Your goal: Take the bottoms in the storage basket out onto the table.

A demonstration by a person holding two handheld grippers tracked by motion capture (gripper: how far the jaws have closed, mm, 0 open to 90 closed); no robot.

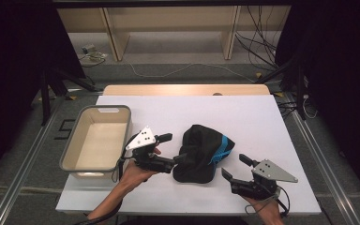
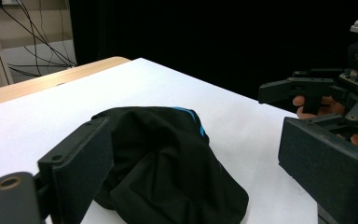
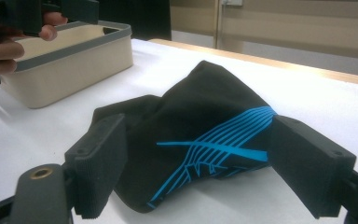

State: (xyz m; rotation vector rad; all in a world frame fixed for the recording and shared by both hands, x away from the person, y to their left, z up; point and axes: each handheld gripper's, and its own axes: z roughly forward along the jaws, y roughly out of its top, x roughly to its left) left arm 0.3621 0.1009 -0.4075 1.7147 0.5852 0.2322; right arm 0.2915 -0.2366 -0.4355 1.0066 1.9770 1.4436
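Garment (image 1: pixel 198 152) crumpled, long axis front-back | blue stripes (image 1: pixel 221 152) face right

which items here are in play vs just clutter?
Likely in play:
- crumpled black cloth with blue stripes, between both grippers
- beige plastic bin with grey rim, empty, beside the cloth
- left gripper, jaws open at the cloth's edge
- right gripper, jaws open, aimed at the cloth

Just lying about:
- loose cables on the floor
- wooden shelf frame behind the table
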